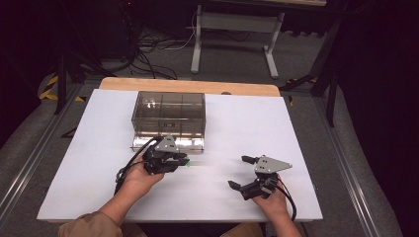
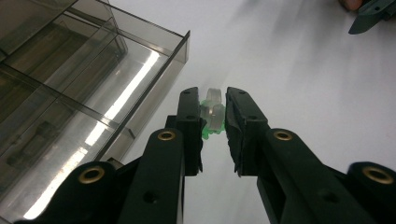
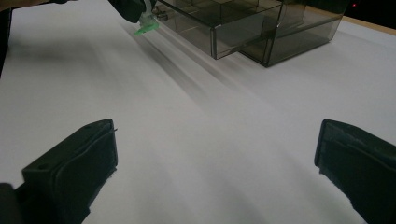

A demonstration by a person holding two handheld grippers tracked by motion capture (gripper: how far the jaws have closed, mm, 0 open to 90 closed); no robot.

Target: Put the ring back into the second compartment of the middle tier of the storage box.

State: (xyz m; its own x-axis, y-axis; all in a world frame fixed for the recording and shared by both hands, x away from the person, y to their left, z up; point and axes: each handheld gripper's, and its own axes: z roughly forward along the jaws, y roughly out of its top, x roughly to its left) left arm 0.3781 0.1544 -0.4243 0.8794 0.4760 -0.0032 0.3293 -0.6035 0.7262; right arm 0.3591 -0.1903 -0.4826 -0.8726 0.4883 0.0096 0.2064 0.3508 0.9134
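We see the left gripper point(image 2: 214, 122) clamped on a small clear plastic piece with a green end point(image 2: 213, 114), its two black jaws pressing the piece from either side. The piece hangs just above the white table point(image 1: 89, 163), close to the front corner of a smoky transparent organizer box point(image 1: 168, 114). The box has a shallow drawer point(image 1: 195, 143) pulled out toward us, divided into compartments. In the high view, the left gripper sits just in front of that drawer. Well apart to the right, the right gripper point(image 1: 242, 172) rests low over bare table, its jaws spread wide with nothing between them.
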